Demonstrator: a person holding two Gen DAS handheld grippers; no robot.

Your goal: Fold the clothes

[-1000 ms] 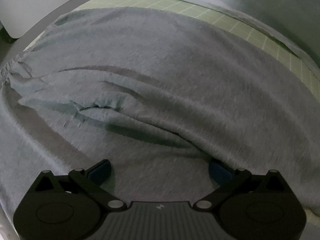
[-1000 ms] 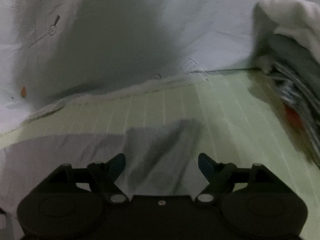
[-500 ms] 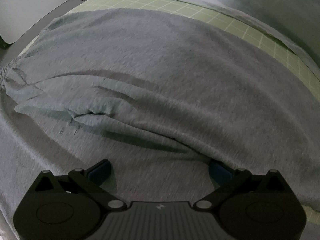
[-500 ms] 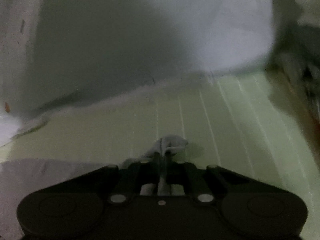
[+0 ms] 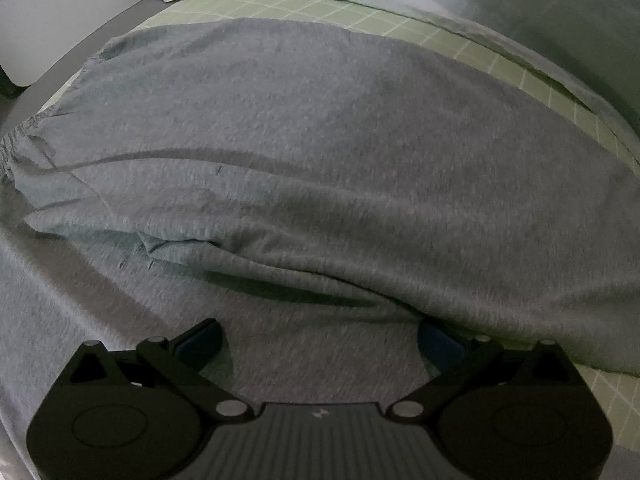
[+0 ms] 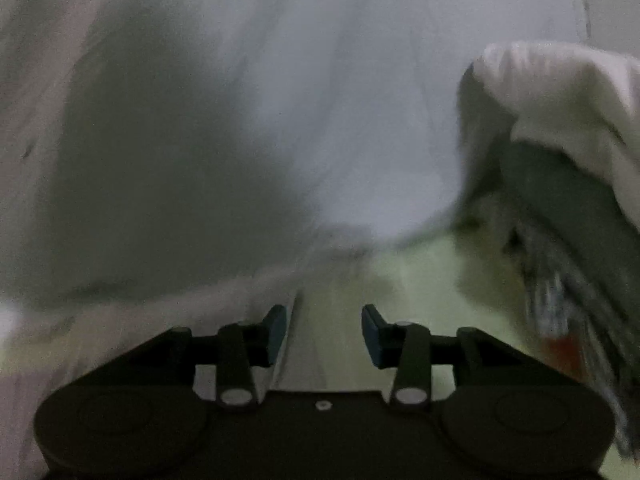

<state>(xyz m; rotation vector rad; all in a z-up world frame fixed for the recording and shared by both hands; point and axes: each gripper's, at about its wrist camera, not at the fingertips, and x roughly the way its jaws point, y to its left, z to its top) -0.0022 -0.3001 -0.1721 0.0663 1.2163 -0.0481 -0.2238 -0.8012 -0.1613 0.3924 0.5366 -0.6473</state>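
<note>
Hovering my spread left gripper (image 5: 318, 338) over the grey garment (image 5: 320, 160), right gripper (image 6: 324, 330) spread and empty, I might snag both layers.

Both views are dim with dark fisheye corners; the right wrist view is heavily motion-blurred (the left stays fairly sharp).
</note>
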